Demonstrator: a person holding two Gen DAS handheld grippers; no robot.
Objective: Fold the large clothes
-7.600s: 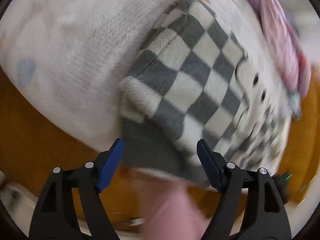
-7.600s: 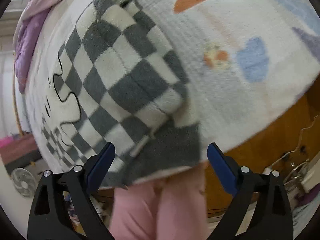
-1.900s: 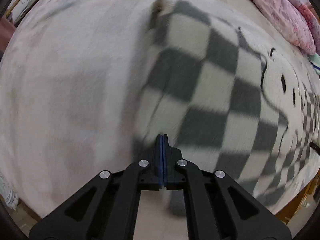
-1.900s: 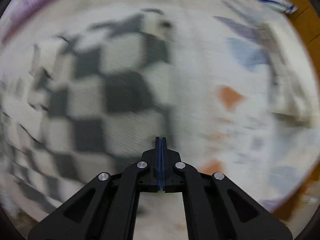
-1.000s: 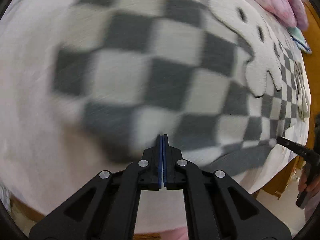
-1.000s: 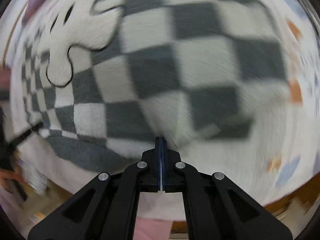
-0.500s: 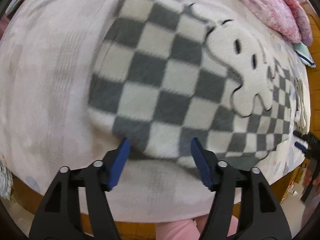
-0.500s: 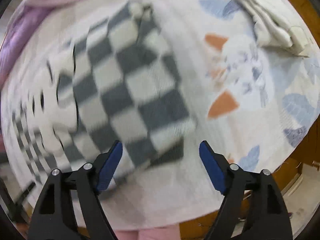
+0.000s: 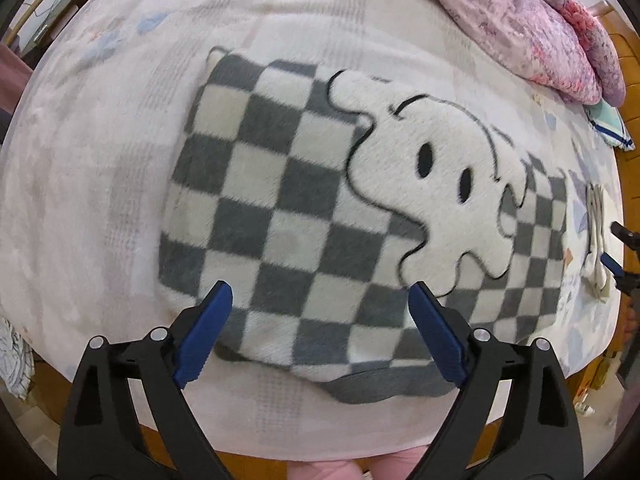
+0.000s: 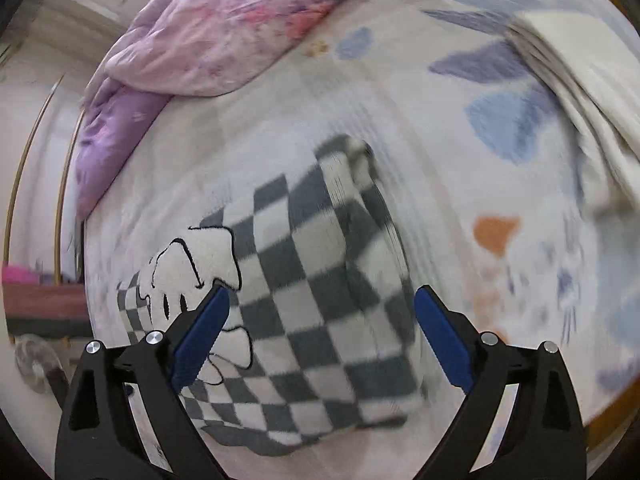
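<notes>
A fleece garment with grey and white checks and a white cartoon face lies folded flat on the bed. My left gripper hangs above its near edge, pointing straight down, its jaws opening with nothing pressed between the blue pads. In the right wrist view the same garment lies below my right gripper, whose jaws are also opening and hold nothing. A grey hem sticks out under the garment's near edge. The right gripper's fingertips show at the far right edge of the left wrist view.
The pale patterned bedsheet covers the bed. A pink and purple quilt is heaped at the far side. A folded cream cloth lies to the right of the garment. The person's pink trousers stand at the bed's near edge.
Both grippers were shut low over the garment a second ago; both have since opened wide and risen off it. The right gripper has also swung sideways. The garment stays folded on the bed.
</notes>
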